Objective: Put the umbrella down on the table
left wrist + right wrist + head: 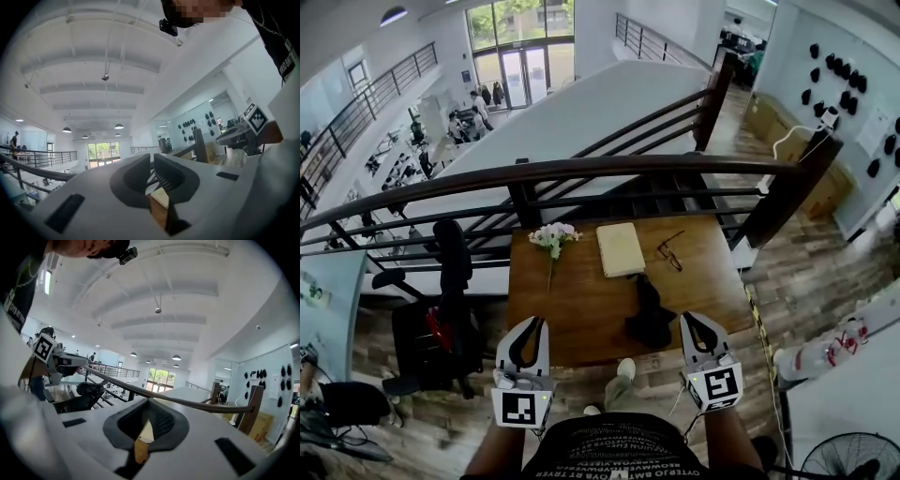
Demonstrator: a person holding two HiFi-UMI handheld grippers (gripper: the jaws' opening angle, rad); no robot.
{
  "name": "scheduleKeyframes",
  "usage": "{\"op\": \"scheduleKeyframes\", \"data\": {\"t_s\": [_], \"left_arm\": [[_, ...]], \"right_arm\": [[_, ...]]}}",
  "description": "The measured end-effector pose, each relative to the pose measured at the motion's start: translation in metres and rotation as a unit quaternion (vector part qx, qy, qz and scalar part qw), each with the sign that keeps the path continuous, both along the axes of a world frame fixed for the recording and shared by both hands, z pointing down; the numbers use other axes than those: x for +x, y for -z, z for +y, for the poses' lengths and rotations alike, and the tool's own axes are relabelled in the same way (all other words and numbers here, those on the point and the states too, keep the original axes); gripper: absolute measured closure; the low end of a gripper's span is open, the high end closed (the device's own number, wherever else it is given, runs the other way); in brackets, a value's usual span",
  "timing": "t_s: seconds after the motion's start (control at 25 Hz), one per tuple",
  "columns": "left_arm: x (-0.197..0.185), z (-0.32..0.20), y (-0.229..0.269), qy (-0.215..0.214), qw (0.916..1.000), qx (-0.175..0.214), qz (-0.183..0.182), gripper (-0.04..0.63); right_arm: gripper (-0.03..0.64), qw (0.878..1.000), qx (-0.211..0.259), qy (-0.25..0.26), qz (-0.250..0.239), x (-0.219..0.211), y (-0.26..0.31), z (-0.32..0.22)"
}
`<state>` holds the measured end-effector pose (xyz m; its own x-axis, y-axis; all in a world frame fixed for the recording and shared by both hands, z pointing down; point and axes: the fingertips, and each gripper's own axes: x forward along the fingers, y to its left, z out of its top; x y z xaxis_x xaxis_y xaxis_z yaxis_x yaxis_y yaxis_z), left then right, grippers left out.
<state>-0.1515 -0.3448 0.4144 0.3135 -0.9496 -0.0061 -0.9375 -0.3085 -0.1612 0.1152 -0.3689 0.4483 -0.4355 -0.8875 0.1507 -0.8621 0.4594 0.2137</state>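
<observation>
You are holding the left gripper [529, 325] and right gripper [693, 321] closed, empty; the umbrella [650, 317] is lying near the table [581, 309] edge, risking a fall if bumped.

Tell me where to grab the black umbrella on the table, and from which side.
Grip the black umbrella on its slim far end; the near end looks like a loose, bulky bunch of fabric. It lies flat, pointing away from the front edge of the table, so come from above with jaws across it. The right gripper, shut, is nearest.
</observation>
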Motion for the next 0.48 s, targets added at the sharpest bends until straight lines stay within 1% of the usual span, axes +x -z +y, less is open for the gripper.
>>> {"op": "scheduleKeyframes", "data": {"t_s": [0.2, 0.32, 0.48], "left_arm": [[0.002, 0.002, -0.001, -0.008, 1.0000, 0.003, -0.003, 0.548], [0.008, -0.004, -0.001, -0.012, 0.9999, -0.003, 0.002, 0.548], [0.020, -0.015, 0.004, -0.021, 0.9998, 0.001, 0.003, 0.548]], "right_arm": [[0.601, 1.000, -0.007, -0.005, -0.006, 0.003, 0.004, 0.006], [0.601, 1.000, -0.012, -0.009, 0.005, 0.007, 0.005, 0.005], [0.601, 1.000, -0.006, -0.011, 0.010, 0.011, 0.009, -0.001]]}}
